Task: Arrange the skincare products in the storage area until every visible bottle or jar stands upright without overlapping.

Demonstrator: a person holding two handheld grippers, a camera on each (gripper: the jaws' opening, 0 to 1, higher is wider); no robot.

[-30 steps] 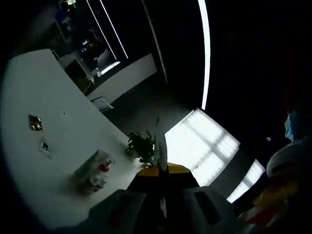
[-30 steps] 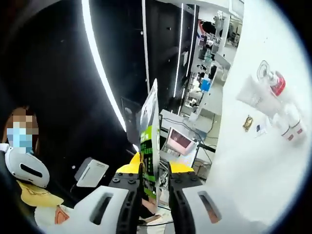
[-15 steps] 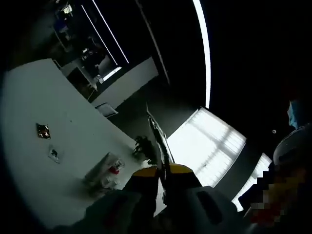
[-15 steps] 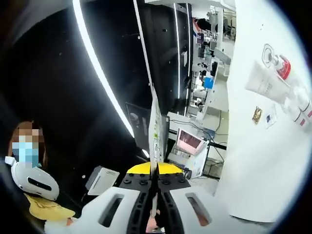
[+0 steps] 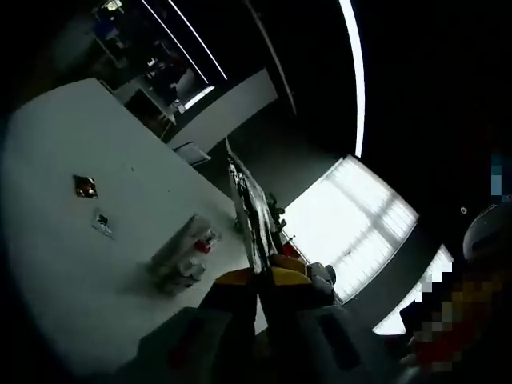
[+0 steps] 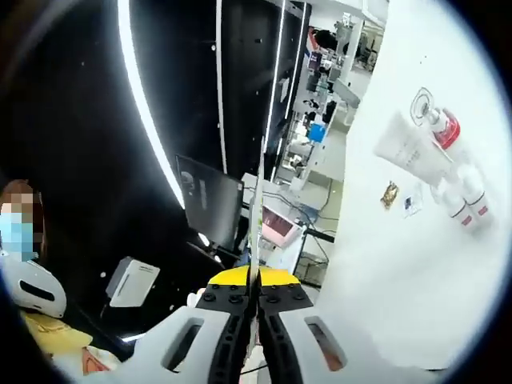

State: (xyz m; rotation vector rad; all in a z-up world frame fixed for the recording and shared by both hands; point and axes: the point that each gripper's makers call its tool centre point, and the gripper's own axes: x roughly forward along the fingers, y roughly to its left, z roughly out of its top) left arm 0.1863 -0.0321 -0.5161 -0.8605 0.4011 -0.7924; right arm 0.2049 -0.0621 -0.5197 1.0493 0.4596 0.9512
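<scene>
- Where the right gripper view looks along its own white, slotted jaws, the right gripper (image 6: 254,320) is pressed together on a thin flat card (image 6: 257,232), seen edge-on as a pale sliver rising from the jaw tips.
- On the right of that view a smooth white table (image 6: 400,272) carries the skincare products (image 6: 436,164): a white squeeze tube lying flat, a clear red-capped bottle beside it, and two small white bottles with red bands, all close together.
- Near them lie a small gold sachet (image 6: 390,194) and a pale sachet (image 6: 412,202).
- Dim in the left gripper view, the left gripper (image 5: 260,284) also clamps a thin printed sheet (image 5: 246,208), its print unreadable.
- Left of it, the products are a blurred, shadowed cluster.
</scene>
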